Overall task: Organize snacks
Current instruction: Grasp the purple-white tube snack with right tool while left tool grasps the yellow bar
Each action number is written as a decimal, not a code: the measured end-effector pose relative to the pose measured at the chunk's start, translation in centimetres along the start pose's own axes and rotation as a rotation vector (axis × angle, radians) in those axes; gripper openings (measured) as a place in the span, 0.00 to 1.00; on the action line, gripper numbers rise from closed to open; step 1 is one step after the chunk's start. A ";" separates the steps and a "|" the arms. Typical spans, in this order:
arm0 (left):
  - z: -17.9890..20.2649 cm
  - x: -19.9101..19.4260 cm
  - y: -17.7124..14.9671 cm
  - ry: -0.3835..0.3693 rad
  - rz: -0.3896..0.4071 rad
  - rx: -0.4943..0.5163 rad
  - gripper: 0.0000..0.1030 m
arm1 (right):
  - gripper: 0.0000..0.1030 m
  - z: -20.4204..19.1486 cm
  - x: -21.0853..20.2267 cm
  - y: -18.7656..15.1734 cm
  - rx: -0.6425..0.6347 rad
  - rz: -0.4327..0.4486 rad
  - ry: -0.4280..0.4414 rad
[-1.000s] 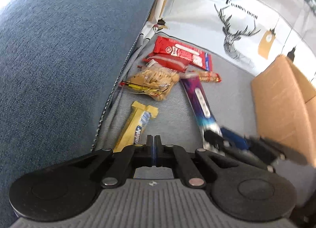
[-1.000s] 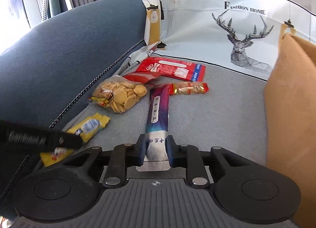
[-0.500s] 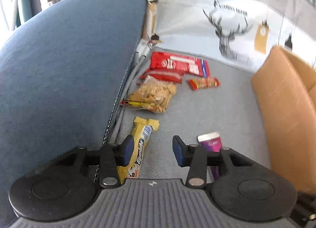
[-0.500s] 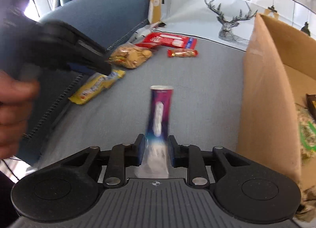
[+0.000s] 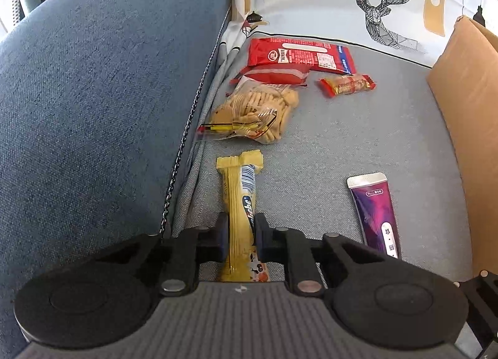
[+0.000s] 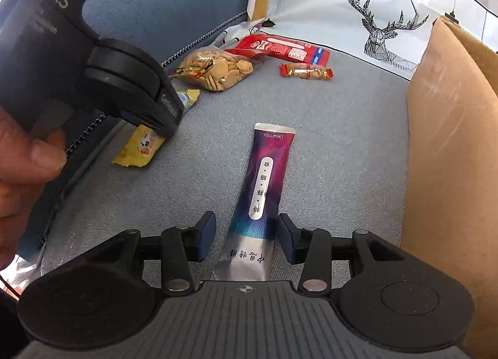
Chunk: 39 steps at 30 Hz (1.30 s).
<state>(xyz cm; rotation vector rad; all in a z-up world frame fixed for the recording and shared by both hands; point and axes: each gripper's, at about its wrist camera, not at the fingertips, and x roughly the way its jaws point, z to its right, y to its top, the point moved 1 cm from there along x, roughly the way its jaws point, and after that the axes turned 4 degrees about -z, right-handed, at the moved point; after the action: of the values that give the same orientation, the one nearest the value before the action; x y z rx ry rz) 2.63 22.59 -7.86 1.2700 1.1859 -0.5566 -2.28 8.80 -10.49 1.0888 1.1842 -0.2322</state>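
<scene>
Grey sofa seat [image 5: 326,147], bounded by a blue cushion [image 5: 93,78] on the left and a printed cover with a deer and the words "Fashion Home" [image 5: 379,13] at the back. Cardboard box [image 6: 451,141]: stands at the right edge of the seat, only its outer wall showing, contents hidden in both views. Left gripper [image 5: 241,236]: jaws have just been closing and now press both sides of the yellow snack bar [image 5: 241,200], which lies lengthwise on the seat beside the cushion seam; its near end is hidden under the gripper body. A hand [image 6: 18,153] on this gripper shows in part at the frame edge of the right wrist view. Right gripper [image 6: 246,239]: jaws have just been opening and stand apart from the purple packet [image 6: 264,184], which lies flat between them, its silver end cut off by the gripper body; the right pad sits close to the packet's edge, and contact cannot be made out. Bag of small biscuits [image 5: 258,110]: near the seam, beyond the yellow bar. Red packet [image 5: 298,55]: behind the biscuits, its print too small to read; a second red wrapper [image 5: 274,76] is partly tucked under it. Small red-ended sweet [image 5: 347,85]: lies alone, just beside the red packet.
</scene>
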 end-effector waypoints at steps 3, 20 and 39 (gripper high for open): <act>0.1 -0.3 0.1 -0.010 0.009 -0.003 0.14 | 0.43 0.0 0.1 0.0 -0.006 0.002 -0.001; -1.0 -1.2 -2.3 -0.334 -0.169 -0.166 0.16 | 0.29 2.2 -1.1 -0.8 0.071 -0.062 0.026; 0.3 -0.4 -1.8 -0.297 -0.165 -0.125 0.33 | 0.41 2.0 0.7 0.4 0.069 -0.008 -0.015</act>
<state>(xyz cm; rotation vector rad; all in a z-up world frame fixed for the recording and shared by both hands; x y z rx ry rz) 0.98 21.72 -8.29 0.9516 1.0623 -0.7527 -0.48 7.74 -10.95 1.1410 1.1749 -0.2885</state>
